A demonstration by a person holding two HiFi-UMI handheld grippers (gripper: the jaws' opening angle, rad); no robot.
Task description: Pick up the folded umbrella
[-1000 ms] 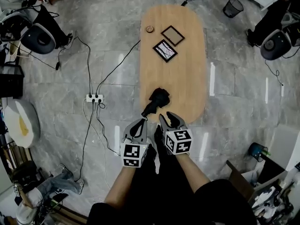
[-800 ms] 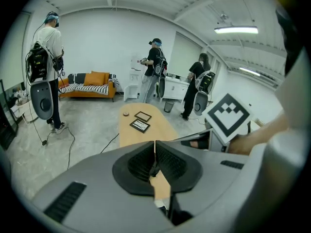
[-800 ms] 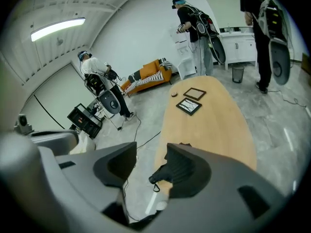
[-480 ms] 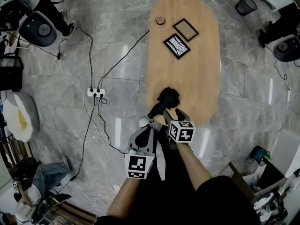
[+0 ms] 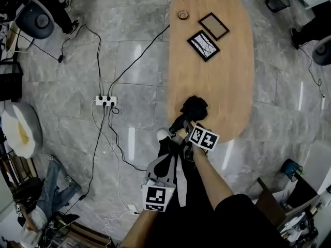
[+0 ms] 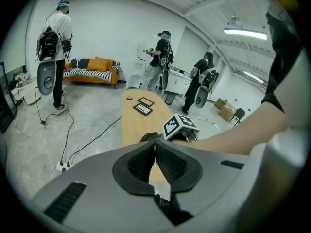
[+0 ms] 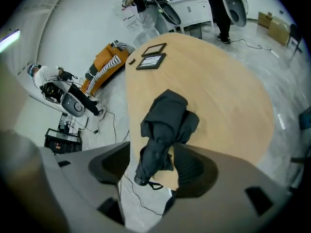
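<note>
currently the folded umbrella (image 5: 194, 109) lies on the near end of the oval wooden table (image 5: 227, 87). its bunched canopy rests on the tabletop and its handle end reaches past the table edge over the floor (image 5: 129, 61). the right gripper (image 5: 186, 132) points steeply down at that handle end. its jaws have just been opening and stand spread wide, with the handle end between them and neither pad pressing on it. the left gripper (image 5: 166, 161) hangs beside the table, nearer the person, jaws pressed together at the tips on nothing. two picture frames (image 5: 205, 45) lie at the table's far end.
</note>
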